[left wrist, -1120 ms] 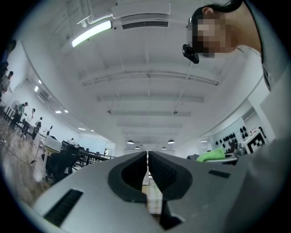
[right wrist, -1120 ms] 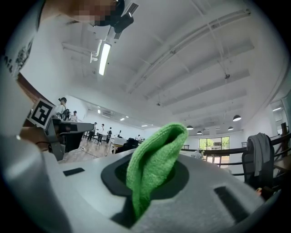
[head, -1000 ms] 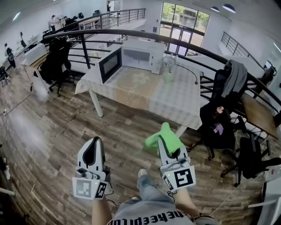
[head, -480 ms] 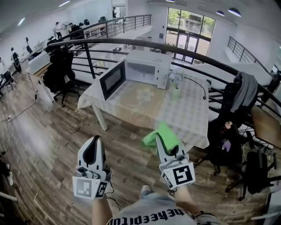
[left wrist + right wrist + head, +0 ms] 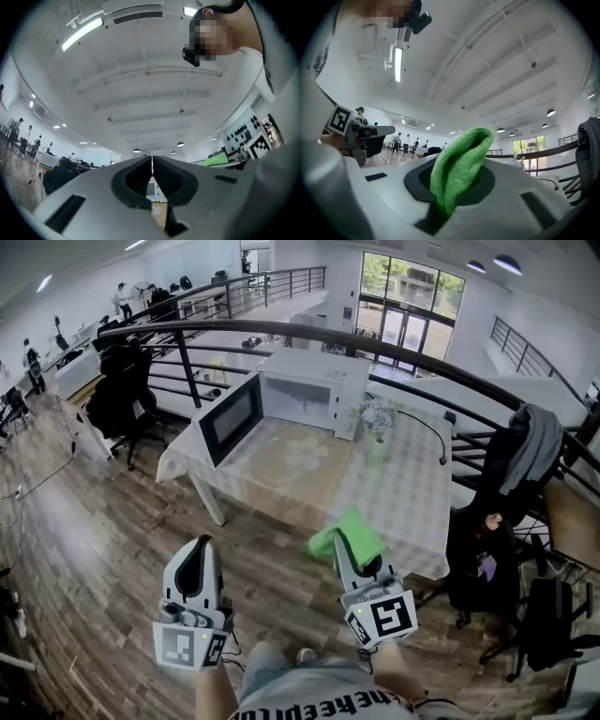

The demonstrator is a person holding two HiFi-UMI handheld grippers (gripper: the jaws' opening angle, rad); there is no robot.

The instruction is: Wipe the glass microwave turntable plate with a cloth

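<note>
A white microwave (image 5: 314, 382) stands at the far side of a cloth-covered table (image 5: 394, 493), its door (image 5: 230, 418) swung open to the left. The glass turntable plate is not visible from here. My right gripper (image 5: 349, 547) is shut on a folded green cloth (image 5: 345, 529), held in the air short of the table's near edge. In the right gripper view the green cloth (image 5: 459, 161) bulges up between the closed jaws. My left gripper (image 5: 199, 549) hangs beside it over the wooden floor, shut and empty; the left gripper view shows the left gripper (image 5: 151, 161) pointing at the ceiling.
A small vase of flowers (image 5: 379, 418) stands on the table right of the microwave. Black office chairs (image 5: 483, 559) crowd the table's right side, one with a grey jacket (image 5: 528, 451). A curved black railing (image 5: 281, 329) runs behind the table. Another black chair (image 5: 117, 381) is at left.
The table and microwave have drawn nearer and larger in the head view as the person stepped forward. Both grippers keep their places and states, the right still holding the cloth.
</note>
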